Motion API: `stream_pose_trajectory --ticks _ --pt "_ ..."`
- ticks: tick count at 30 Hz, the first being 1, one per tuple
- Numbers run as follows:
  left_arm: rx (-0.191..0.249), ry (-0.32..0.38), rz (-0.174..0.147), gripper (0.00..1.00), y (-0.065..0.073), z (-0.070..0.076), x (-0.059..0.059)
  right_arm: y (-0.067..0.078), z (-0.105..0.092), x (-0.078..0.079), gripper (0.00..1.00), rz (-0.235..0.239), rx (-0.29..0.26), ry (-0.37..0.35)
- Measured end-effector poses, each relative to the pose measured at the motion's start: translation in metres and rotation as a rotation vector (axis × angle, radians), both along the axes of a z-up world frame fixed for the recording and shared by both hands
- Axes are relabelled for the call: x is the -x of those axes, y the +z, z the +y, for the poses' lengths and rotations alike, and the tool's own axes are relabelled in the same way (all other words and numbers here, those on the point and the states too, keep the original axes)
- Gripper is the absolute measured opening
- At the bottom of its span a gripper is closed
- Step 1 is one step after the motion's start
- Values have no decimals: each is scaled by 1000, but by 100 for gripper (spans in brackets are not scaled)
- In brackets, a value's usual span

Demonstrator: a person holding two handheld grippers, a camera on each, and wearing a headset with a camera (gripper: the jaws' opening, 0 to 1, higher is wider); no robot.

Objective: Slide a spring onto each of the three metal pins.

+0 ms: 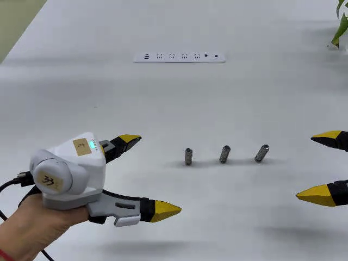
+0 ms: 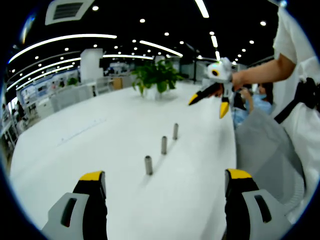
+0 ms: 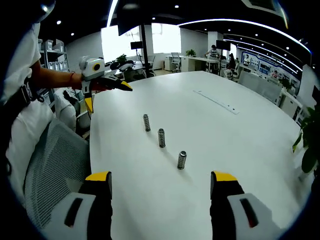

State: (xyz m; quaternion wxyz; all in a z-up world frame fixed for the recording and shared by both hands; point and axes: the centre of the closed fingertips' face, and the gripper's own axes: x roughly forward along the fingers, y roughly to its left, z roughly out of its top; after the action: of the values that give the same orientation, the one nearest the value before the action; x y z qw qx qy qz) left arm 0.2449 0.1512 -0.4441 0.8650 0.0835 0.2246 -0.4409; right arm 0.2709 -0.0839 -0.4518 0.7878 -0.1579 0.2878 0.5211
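the left gripper (image 1: pixel 155 173), held in a hand (image 1: pixel 27 228) at the near left of the head view, has its yellow-tipped jaws spread wide with nothing between them. the right gripper (image 1: pixel 305 166) reaches in from the right edge, its jaws also spread and empty.

between the two grippers, on the white worktop (image 1: pixel 163 103), three metal pins stand in a row from left to right: the left pin (image 1: pixel 188 156), the middle pin (image 1: pixel 224 154) and the right pin (image 1: pixel 262 153). the left pin stands upright, and the other two seem to lean a little to the right. the left pin is to the right of the left gripper, and the right pin is to the left of the right gripper. neither gripper touches a pin.

each pin appears to carry a spring (image 3: pixel 182 159) around it already. the coils are clearest in the right gripper view. judged from this, the task looks done or close to it, and the step in hand is a check.

to do that well, keep both grippers apart from the row. if a spring sits high, pinch it lightly and press straight down along its pin, because a sideways nudge could tip the pin over.

farther off lies a white power strip (image 1: pixel 179 57), and a green leaf (image 1: pixel 341 24) shows at the far right.
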Motion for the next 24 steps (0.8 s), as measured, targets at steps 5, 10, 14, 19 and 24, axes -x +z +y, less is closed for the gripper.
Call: stream_pose_trajectory --ticks 5,10,14,19,24 --pt "-16 -1 4 100 -3 -1 0 -2 -5 8 86 -8 -29 -37" --pt "-27 -2 8 100 -6 -3 -1 3 -7 12 90 -25 -63 -70" --pt "-38 -4 18 100 -10 -3 -1 4 -7 17 91 -26 -77 -77" --pt "-45 2 25 100 -12 -2 0 3 -8 19 91 -24 -88 -92" --pt "-47 2 26 100 -11 -2 1 3 -8 22 91 -25 -88 -91"
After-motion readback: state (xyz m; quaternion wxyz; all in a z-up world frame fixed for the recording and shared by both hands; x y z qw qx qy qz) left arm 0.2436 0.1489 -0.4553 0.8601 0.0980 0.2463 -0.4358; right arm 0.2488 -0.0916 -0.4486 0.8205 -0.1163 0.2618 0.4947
